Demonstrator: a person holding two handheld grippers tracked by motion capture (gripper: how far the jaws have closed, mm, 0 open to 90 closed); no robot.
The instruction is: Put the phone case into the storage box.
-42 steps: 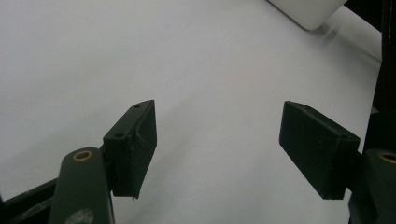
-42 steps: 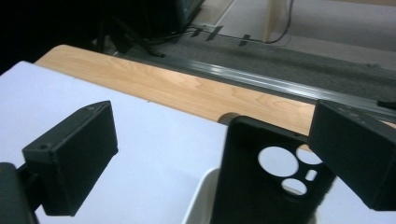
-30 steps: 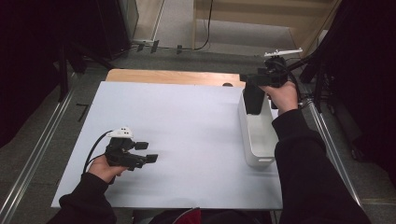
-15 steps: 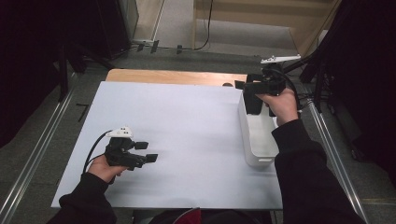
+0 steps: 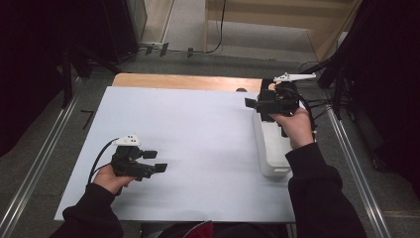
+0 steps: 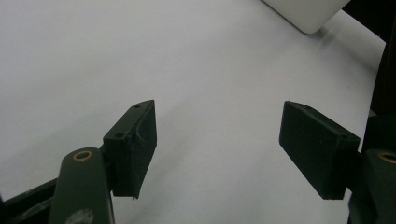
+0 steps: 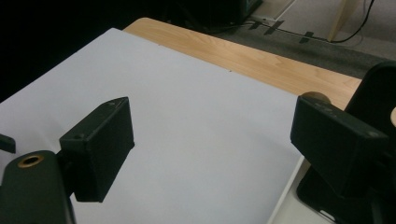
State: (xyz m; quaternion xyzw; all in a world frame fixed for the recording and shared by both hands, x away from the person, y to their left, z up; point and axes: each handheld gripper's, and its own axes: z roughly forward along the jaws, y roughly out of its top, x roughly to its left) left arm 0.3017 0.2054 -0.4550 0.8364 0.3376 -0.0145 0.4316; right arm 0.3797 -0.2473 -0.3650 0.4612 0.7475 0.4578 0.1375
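1. While the left gripper (image 5: pixel 157 161) rests low over the near left of the white sheet (image 5: pixel 198 148), its jaws stand apart with nothing between them.
2. The right gripper (image 5: pixel 253 103) hovers at the far right, jaws apart and bare.
3. The white tray (image 5: pixel 272 148) lies along the right edge, just beneath the right gripper.

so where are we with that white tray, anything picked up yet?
Nothing looks done yet. Right gripper hovers open over the far end of the white tray, jaws empty. Left gripper is open over the white sheet, holding nothing. Any grasp is still ahead.
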